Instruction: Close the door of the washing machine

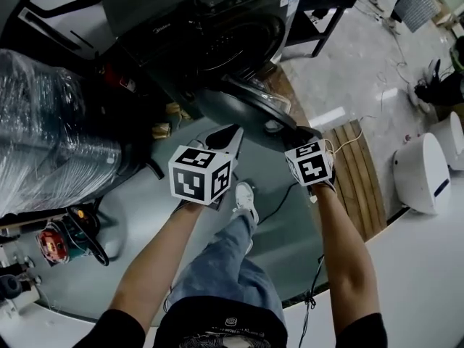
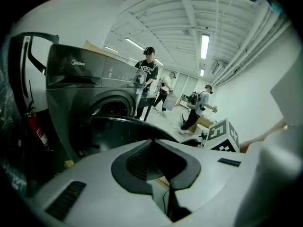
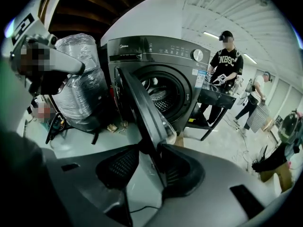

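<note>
Jaws of the right gripper [image 3: 150, 148] are opening, with the free rim of the door [image 3: 137, 105] between them. Beside it, the left gripper [image 2: 153, 143] has its jaws drawn together on nothing. Standing wide out from the washing machine [image 3: 156, 48], the door looks rigid, weighty and smooth, so pushing flat on its rim, far from the hinge, should serve. Behind it, the drum [image 3: 163, 96] seems empty.

— What blocks the way to the drum?
— The open door [image 1: 235, 107], centre frame, its edge between the right tool's [image 3: 149, 167] opening jaws. A wrapped bundle [image 1: 51, 129] crowds the left.
— Free room?
— Bare floor [image 1: 290, 230] at lower centre, with 1 cable [image 1: 279, 196] crossing it.
</note>
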{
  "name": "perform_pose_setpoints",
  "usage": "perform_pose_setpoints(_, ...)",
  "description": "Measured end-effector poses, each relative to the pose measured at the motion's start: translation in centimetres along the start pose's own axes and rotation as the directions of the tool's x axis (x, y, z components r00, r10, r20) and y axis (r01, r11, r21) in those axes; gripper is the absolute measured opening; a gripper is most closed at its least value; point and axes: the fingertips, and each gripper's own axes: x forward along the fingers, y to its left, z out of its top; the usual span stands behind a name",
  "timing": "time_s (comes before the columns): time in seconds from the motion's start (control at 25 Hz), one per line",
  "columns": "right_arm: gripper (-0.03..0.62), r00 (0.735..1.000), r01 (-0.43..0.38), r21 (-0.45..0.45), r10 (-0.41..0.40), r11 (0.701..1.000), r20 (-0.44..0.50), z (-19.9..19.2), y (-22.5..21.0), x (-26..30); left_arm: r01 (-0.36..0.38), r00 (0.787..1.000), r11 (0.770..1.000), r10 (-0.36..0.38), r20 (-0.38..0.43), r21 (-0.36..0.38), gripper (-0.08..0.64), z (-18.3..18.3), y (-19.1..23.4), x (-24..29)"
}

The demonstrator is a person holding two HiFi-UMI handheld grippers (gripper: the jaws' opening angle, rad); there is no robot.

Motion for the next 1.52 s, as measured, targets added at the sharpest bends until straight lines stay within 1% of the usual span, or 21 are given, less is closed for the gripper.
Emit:
perform_pose_setpoints(0.28,0.163,0.999,-0.040,-0.089,0.039,0.995,-0.007,2.2,-4.0,1.7,0.005,1.000,1.000,-0.005,-0.009,0.008,0.031,3.0,0.6,4.2)
perform_pose_setpoints(0.48,0.164,0.997,-0.078,-0.159,0.078,0.984,-0.009,3.7,-6.4,3.1,0.003,1.000,1.000,-0.003,-0.017,0.013,0.031,4.4,1.2,6.3)
perform_pose_setpoints(0.8,0.166,0.991,-0.131,-0.265,0.126,0.955,-0.037,6.1,-9.1,5.0,0.017,0.999,1.000,-0.017,-0.028,0.015,0.031,7.0,1.7,9.0)
perform_pose_setpoints(0.96,0.164,0.984,-0.176,-0.301,0.160,0.937,-0.078,6.6,-9.9,5.6,0.028,0.999,1.000,-0.027,-0.041,0.011,0.031,7.9,1.7,10.0)
perform_pose_setpoints(1.08,0.164,0.980,-0.194,-0.326,0.170,0.925,-0.101,7.2,-10.5,6.2,0.035,0.999,0.999,-0.034,-0.042,0.016,0.031,8.7,1.8,10.4)
perform_pose_setpoints(1.28,0.167,0.980,-0.195,-0.354,0.170,0.915,-0.101,8.4,-11.8,7.1,0.029,0.999,1.000,-0.029,-0.031,0.007,0.031,9.5,2.1,11.1)
perform_pose_setpoints(1.52,0.167,0.975,-0.224,-0.400,0.202,0.889,-0.098,9.5,-12.6,8.1,0.012,1.000,1.000,-0.012,-0.026,0.014,0.032,9.9,2.1,12.1)
